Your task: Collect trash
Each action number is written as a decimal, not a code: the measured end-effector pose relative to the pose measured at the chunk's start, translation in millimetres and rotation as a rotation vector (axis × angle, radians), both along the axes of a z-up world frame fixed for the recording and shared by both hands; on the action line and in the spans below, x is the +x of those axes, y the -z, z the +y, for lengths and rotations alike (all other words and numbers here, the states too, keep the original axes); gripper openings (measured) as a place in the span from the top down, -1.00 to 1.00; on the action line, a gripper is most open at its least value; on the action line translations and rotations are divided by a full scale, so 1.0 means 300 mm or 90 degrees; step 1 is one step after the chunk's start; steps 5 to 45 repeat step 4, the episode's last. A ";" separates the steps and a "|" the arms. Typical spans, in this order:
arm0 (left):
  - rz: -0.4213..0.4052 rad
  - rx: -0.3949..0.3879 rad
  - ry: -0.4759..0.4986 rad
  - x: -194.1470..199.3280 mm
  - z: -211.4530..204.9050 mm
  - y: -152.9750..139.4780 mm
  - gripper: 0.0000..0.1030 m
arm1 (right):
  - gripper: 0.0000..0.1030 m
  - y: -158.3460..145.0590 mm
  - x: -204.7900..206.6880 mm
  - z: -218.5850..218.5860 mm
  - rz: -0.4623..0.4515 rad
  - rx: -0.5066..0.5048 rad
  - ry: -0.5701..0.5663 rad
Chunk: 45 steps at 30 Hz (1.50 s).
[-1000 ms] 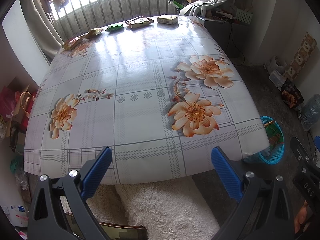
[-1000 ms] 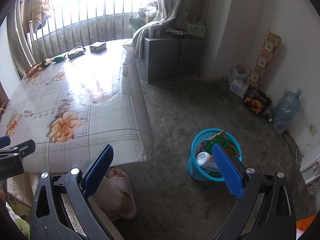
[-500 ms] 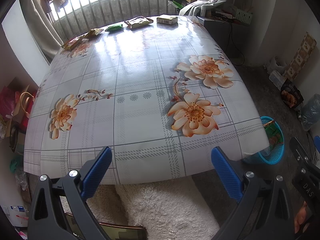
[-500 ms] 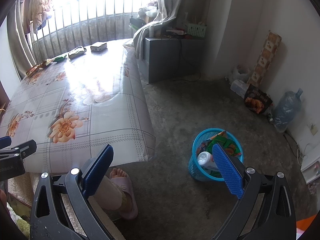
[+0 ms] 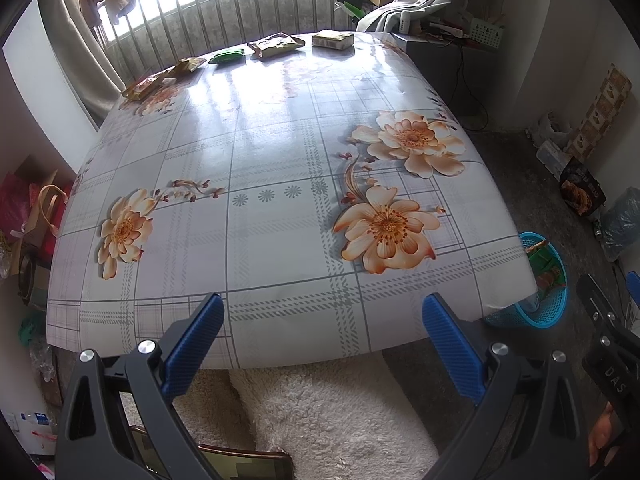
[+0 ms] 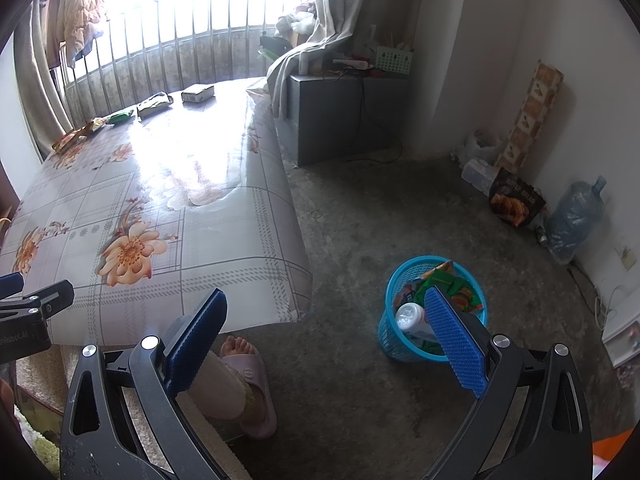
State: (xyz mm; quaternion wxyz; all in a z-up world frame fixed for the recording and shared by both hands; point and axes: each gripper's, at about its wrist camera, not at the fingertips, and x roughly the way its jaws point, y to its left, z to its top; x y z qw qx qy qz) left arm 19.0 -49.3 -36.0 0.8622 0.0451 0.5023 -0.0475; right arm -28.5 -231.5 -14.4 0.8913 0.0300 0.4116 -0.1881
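Note:
Along the table's far edge by the window lie a small box [image 5: 332, 39], a tan wrapper [image 5: 276, 44], a green packet [image 5: 228, 55] and a yellow wrapper [image 5: 186, 65]. My left gripper [image 5: 324, 320] hangs open over the near table edge, far from them, holding nothing. My right gripper [image 6: 326, 320] is open and empty over the floor to the right of the table. A blue trash basket [image 6: 390, 336] on the floor holds a white bottle [image 6: 410, 314] and colourful wrappers [image 6: 452, 280]. The basket [image 5: 548, 312] also shows past the table's right corner.
A floral cloth covers the table [image 5: 280, 240]. A white shaggy rug [image 5: 328, 412] lies below its near edge. A person's foot in a pink slipper [image 6: 252, 384] stands by the table corner. A grey cabinet [image 6: 344, 116], a water jug [image 6: 576, 216] and bags line the walls.
Nothing has visibly changed apart from a very slight drift of the right wrist view; both grippers stay open and empty.

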 end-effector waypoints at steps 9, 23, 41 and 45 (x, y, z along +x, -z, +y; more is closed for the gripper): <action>-0.004 -0.002 -0.002 0.001 0.001 -0.008 -0.89 | -0.84 -0.002 0.002 0.004 -0.004 0.004 0.000; -0.004 -0.002 -0.002 0.001 0.001 -0.008 -0.89 | -0.84 -0.002 0.002 0.004 -0.004 0.004 0.000; -0.004 -0.002 -0.002 0.001 0.001 -0.008 -0.89 | -0.84 -0.002 0.002 0.004 -0.004 0.004 0.000; -0.004 -0.002 -0.002 0.001 0.001 -0.008 -0.89 | -0.84 -0.002 0.002 0.004 -0.004 0.004 0.000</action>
